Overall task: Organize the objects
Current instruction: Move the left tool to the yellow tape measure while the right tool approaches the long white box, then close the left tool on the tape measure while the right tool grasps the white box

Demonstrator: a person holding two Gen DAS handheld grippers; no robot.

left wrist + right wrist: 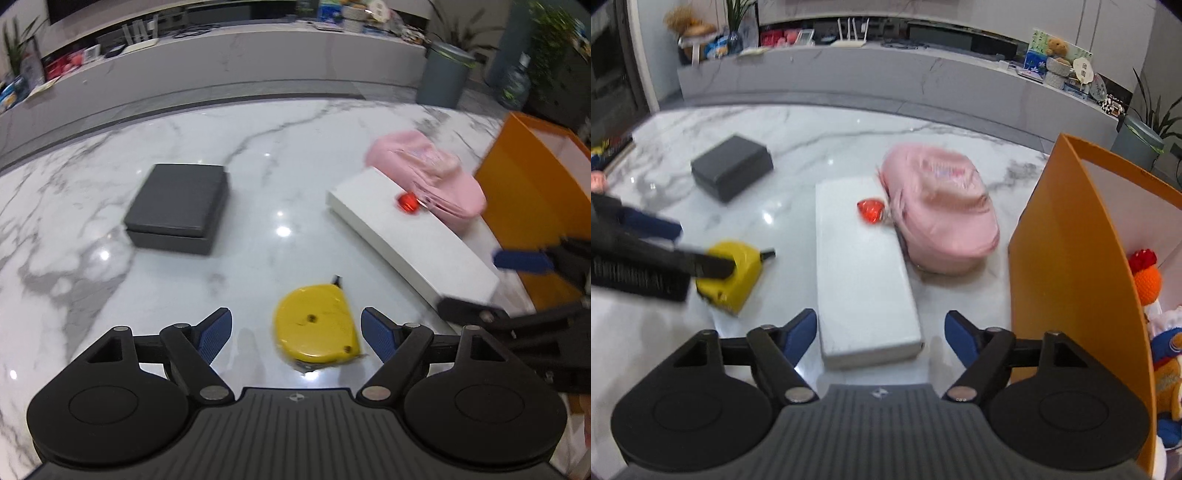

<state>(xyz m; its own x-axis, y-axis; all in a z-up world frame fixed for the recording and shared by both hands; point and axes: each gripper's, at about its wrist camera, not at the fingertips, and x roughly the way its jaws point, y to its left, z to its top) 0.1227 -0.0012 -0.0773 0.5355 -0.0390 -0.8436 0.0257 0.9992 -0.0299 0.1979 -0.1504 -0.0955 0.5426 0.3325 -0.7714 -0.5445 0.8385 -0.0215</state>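
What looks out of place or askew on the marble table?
A small red foil-wrapped item lies loose on top of the white box, against the pink cap. The cap leans partly on the box's far end, not flat. The yellow tape measure looks scuffed.

1. The left wrist view is looking steeply down, close over the table's (258, 155) near edge.
2. The right wrist view is looking likewise, nearer its right edge.
3. Both are sharing the white box (413, 240) (864, 273).
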